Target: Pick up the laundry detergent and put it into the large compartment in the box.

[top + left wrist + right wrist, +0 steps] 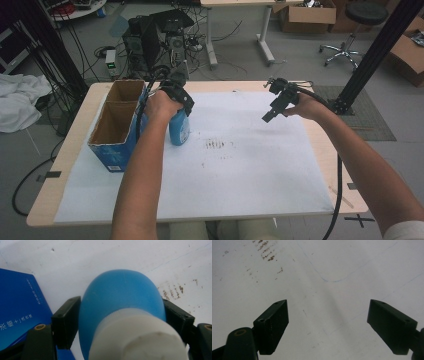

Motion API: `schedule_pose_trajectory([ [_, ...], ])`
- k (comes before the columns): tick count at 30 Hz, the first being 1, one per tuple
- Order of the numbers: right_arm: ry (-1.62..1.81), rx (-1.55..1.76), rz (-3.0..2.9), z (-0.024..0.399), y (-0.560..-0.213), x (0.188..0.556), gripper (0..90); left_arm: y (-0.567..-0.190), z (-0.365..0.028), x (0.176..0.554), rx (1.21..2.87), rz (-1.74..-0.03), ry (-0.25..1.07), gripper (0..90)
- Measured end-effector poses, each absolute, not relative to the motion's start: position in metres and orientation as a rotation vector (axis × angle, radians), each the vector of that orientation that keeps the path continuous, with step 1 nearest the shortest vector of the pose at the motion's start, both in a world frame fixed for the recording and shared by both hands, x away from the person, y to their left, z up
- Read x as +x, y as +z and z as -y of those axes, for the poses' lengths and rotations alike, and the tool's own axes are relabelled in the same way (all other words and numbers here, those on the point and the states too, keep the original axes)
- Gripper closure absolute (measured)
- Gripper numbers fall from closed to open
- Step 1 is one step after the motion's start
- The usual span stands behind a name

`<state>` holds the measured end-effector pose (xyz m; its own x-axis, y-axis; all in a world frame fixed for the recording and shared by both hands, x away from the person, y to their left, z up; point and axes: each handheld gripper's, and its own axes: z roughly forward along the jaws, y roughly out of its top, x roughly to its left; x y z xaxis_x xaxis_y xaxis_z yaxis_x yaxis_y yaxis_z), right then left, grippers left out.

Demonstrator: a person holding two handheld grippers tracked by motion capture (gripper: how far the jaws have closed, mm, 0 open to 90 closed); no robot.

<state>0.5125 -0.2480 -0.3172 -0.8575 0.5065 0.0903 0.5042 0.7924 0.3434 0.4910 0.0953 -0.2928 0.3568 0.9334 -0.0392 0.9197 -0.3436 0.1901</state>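
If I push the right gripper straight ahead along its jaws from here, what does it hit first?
Most likely nothing but the white sheet covering the table. The right gripper is open and empty, and bare, lightly stained paper lies ahead of its jaws. How far above the sheet it hangs is unclear.

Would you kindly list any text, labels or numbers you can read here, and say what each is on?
Blue box: small white print along its side, too blurred to read.
Blue box front, high view: pale marks, too small to read.
Blue bottle: no readable text.
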Motion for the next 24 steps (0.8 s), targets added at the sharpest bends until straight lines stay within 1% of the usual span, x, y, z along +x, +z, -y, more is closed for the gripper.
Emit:
schedule_pose_trajectory([
  [13, 0.572, 0.834, -2.966, 0.2473, -0.3162, 0.5118, 17.3, -0.2921, -0.0947, 0.4902, 2.430, -1.683, 0.123, 31.2],
  [24, 0.569, 0.831, -2.966, 0.2471, -0.3162, 0.5113, 17.3, -0.2918, -0.0934, 0.4898, 2.429, -1.679, 0.124, 32.8],
])
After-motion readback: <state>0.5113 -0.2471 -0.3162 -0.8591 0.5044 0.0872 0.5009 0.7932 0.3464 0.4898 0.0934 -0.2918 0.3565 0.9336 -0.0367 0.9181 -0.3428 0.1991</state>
